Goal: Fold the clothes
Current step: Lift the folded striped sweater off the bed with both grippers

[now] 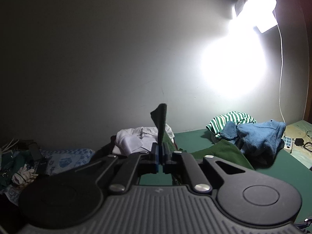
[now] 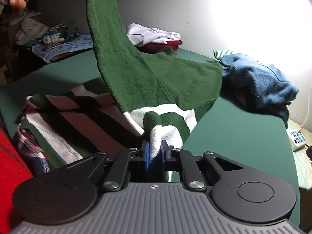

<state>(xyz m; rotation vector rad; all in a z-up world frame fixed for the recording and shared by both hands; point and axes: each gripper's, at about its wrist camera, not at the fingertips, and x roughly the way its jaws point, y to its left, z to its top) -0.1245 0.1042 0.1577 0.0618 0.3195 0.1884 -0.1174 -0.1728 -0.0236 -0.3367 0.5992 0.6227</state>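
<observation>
Left tool (image 1: 160,152) clamped on green sweater (image 2: 175,74) cuff, lifting sleeve above green worktop (image 2: 243,136); right tool (image 2: 155,152) pinches striped hem near sweater body, probably stretching for fold.

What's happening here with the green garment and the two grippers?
A person is working a green garment on a green-covered surface with two handheld grippers. The left gripper is shut on a thin green edge of cloth that sticks up above its fingers. The right gripper pinches the green-and-white striped end of the cloth. The garment rises in a long strip towards the top of the right wrist view. A blue garment and a white garment lie farther back, not held.
</observation>
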